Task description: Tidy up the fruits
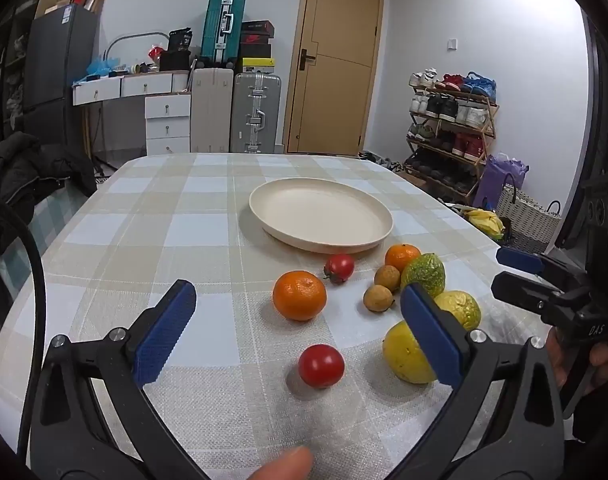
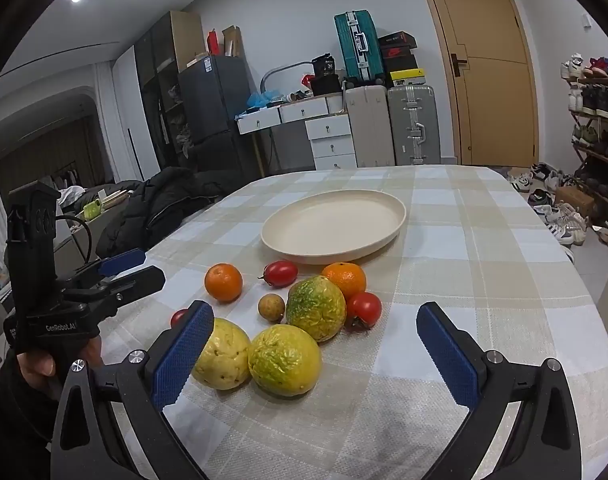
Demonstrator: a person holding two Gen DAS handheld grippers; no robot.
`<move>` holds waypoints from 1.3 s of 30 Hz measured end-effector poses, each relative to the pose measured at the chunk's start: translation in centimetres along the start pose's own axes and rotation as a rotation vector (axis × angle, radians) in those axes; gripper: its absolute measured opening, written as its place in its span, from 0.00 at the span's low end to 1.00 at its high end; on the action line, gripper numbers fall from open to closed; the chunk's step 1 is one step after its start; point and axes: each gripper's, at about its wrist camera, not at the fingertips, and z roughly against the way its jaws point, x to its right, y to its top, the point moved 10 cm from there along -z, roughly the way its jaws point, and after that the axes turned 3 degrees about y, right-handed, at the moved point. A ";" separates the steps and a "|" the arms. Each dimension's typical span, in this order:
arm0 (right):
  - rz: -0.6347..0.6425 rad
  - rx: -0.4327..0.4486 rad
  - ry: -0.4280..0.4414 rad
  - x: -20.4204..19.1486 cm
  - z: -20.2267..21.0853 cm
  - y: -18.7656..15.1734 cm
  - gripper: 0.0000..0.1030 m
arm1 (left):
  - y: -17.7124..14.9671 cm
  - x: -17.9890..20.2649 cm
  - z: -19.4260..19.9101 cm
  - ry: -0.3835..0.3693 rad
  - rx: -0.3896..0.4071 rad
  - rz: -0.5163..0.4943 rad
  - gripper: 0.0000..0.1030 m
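An empty cream plate (image 1: 321, 213) (image 2: 334, 224) sits mid-table. In front of it lie loose fruits: two oranges (image 1: 299, 295) (image 2: 223, 282), red tomatoes (image 1: 321, 365) (image 2: 280, 273), small brown longans (image 1: 378, 298) (image 2: 271, 307) and yellow-green passion fruits (image 1: 424, 274) (image 2: 284, 359). My left gripper (image 1: 299, 336) is open above the table, with the near tomato between its fingers' lines. My right gripper (image 2: 316, 356) is open, and the yellow-green fruits lie between its fingers. Each gripper shows in the other's view: the right (image 1: 520, 270), the left (image 2: 123, 270).
The table has a checked cloth (image 1: 183, 232). A black jacket (image 2: 159, 204) lies at the table's left. Suitcases (image 1: 255, 112), white drawers, a door and a shoe rack (image 1: 452, 128) stand behind. A bunch of bananas (image 1: 486, 220) lies beyond the right edge.
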 end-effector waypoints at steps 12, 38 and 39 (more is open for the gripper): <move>0.007 -0.007 -0.006 -0.2 0.5 -0.6 1.00 | 0.0 -1.1 -0.4 0.006 -0.002 0.040 0.99; 0.014 -0.024 -0.010 -0.2 -0.5 -0.3 1.00 | 0.0 -0.6 -0.2 0.019 0.006 0.006 0.99; 0.014 -0.025 -0.011 -0.3 -0.5 -0.3 1.00 | 0.0 -0.6 -0.2 0.019 0.005 0.005 0.99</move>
